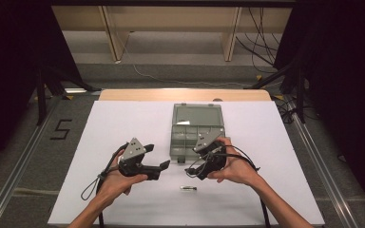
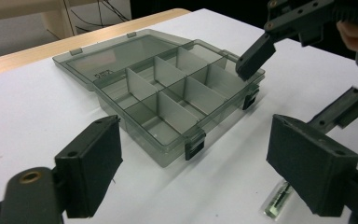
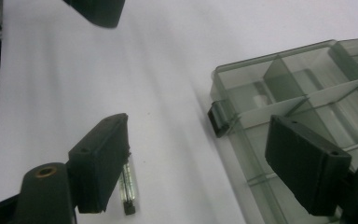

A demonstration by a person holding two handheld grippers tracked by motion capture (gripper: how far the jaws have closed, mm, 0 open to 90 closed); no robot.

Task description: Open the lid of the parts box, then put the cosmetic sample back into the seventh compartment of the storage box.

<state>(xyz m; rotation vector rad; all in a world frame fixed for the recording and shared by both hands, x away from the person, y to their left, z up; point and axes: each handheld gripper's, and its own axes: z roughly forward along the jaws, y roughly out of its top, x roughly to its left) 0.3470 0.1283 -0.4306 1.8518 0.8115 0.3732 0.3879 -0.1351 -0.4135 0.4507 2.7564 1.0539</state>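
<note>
The left gripper has its jaws wide apart with nothing between them; its own view looks past them at the box. The right gripper also stands open and empty, one jaw over the white sheet, the other over the box's near corner.

The left gripper view shows the box's inside plainly: grey dividers cut it into small compartments, about eight, and none visibly holds anything. Two dark latches sit on its near wall. The lid lies flat behind, hinged open. One jaw of the right gripper hangs just above the box's right edge here.

The right gripper view gives what the others barely show: the small tube, clear with a dark end, lying on the sheet just beside the left-hand jaw, near the box but apart from it. A latch shows at the box's corner.

The high view places it all: one box at the centre of the sheet, one tube on the sheet in front of it, between the two hands. The left gripper is left of the box's near corner, the right gripper at its near edge. Two hands, two grippers, each with a grey plate and a trailing cable.
</note>
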